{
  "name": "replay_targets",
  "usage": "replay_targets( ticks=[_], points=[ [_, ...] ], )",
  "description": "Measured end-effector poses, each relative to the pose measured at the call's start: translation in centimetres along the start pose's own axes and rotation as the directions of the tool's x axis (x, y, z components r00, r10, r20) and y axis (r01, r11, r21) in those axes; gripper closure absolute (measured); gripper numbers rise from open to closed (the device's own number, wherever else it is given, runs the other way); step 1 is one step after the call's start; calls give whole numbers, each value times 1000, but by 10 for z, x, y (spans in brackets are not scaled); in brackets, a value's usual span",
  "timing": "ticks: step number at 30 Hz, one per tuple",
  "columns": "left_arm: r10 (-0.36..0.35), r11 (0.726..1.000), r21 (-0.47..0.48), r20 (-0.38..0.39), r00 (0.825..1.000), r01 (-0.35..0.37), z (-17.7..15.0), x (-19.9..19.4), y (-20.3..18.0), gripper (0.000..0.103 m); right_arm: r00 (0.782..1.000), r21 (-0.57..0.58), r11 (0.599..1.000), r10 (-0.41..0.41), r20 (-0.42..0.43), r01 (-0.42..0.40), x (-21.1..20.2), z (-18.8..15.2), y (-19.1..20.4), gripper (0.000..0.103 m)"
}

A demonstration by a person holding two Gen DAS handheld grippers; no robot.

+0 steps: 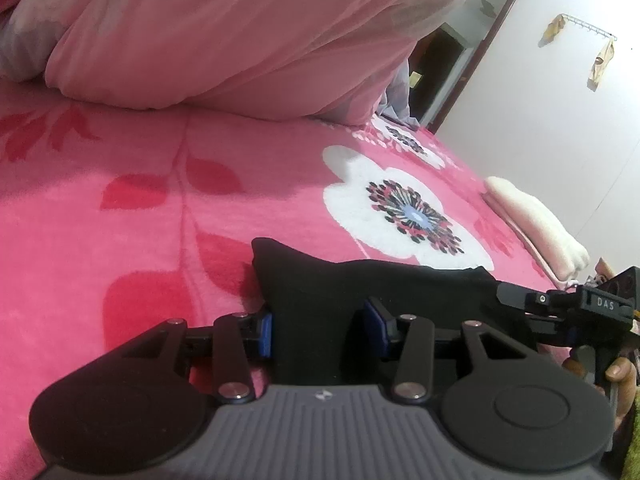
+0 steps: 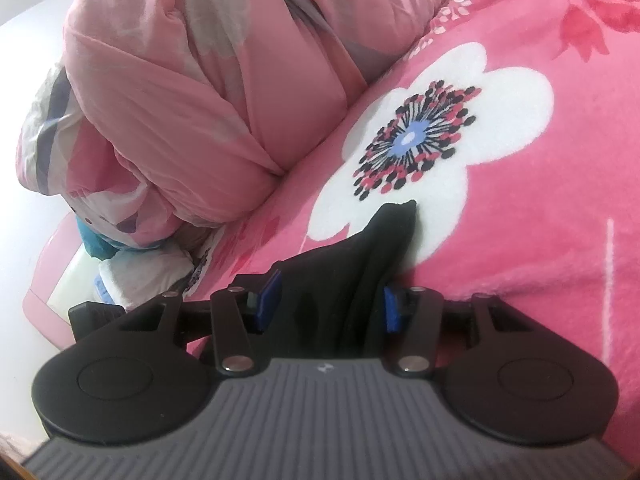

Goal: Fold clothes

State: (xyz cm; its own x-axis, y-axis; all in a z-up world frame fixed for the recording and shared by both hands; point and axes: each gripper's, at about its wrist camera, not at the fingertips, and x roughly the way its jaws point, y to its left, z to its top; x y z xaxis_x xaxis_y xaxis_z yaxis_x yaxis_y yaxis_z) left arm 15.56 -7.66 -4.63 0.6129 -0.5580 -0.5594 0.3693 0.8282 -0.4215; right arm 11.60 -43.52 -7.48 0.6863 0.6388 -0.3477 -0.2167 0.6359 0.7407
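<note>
Two hand-held grippers (left (image 1: 320, 330); right (image 2: 330, 306)) astride black garment (image 1: 360, 292).

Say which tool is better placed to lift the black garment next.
Right, probably. The black garment fills the gap of the right tool, both pads against it. The left tool straddles cloth too, but its grip looks unclear.

Bright even indoor light, soft focus, fisheye-bent edges
</note>
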Motion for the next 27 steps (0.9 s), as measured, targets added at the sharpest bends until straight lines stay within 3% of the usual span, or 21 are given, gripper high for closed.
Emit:
replay_targets(
  ticks=[11, 14, 19, 22, 24, 26, 27],
  points=[
    [-20, 1000, -18, 3, 1000, 20, 0, -1, 3, 56, 1000, -7, 1000, 17, 11, -17, -1, -2, -1, 52],
    [-10, 1000, -9, -14, 1000, 10, 3, 0, 1, 56, 999, -4, 999, 39, 9, -39, -2, -2, -2, 47],
    [60, 992, 117, -72, 996, -51, 9, 2, -19, 58, 998, -19, 998, 57, -2, -57, -3, -3, 1, 45],
    [59, 989, 140, -94, 994, -46, 10, 1, -26, 60, 996, -30, 996, 89, -17, -90, -2, -3, 3, 45],
    [72, 990, 132, -100, 992, -58, 11, 2, -26, 63, 997, -22, 996, 83, -11, -83, -3, -3, 3, 48],
    [78, 992, 107, -101, 992, -67, 13, 2, -22, 75, 997, -14, 997, 76, -4, -76, -4, -3, 2, 55],
    [81, 993, 95, -102, 991, -71, 14, 1, -20, 80, 997, -10, 997, 72, -2, -72, -4, -3, 2, 63]
  ],
)
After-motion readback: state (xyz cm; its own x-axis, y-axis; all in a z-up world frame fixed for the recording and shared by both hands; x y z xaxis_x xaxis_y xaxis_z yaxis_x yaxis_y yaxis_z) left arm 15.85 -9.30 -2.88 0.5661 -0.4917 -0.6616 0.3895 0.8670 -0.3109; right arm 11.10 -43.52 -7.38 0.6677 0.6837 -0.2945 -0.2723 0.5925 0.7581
